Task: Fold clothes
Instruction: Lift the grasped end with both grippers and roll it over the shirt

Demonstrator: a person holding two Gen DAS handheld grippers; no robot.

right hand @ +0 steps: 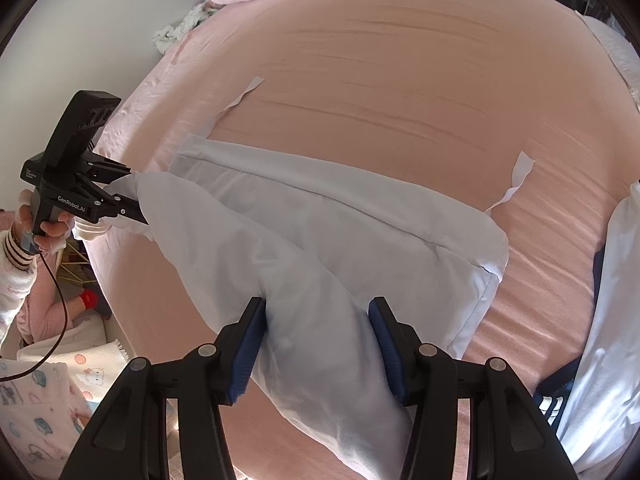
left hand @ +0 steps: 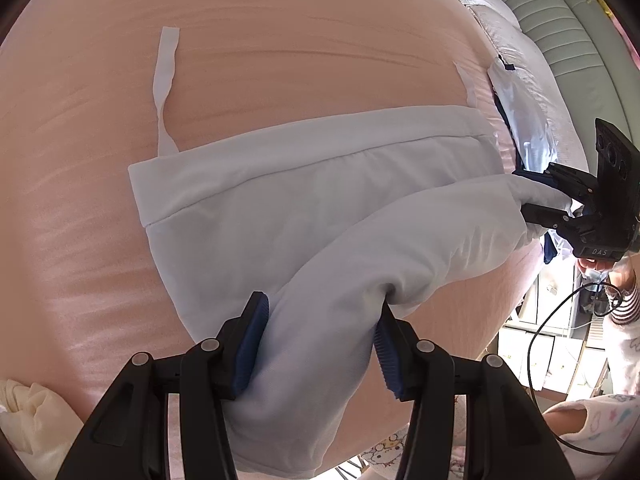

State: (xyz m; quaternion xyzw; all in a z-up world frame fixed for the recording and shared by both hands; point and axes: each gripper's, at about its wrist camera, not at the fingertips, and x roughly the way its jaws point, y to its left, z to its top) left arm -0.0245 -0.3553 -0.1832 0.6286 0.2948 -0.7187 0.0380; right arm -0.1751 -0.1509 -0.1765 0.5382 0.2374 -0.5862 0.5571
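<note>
We hold the white garment (left hand: 304, 184) with both grippers; the left gripper (left hand: 320, 344) has a bunched end of the near edge between its blue pads, jaws at a middling width and pressing on cloth; the right gripper (right hand: 316, 344) grips the other end of that edge in the same way. The garment lies on the pink bed sheet (left hand: 280, 40), spreading forward and away from both sets of jaws; its far band, with two white ties (left hand: 166, 80), rests flat on the sheet ahead of us.

The long axis of the garment runs crosswise, from one gripper toward the other; the held edge spans between them, raised off the sheet. Neither hand is clearly nearer to the far band; both stand at the near edge.

We judge that the coming move carries the held edge forward, over the body, toward the band; both hands should travel together, keeping the edge taut and parallel to the band.
</note>
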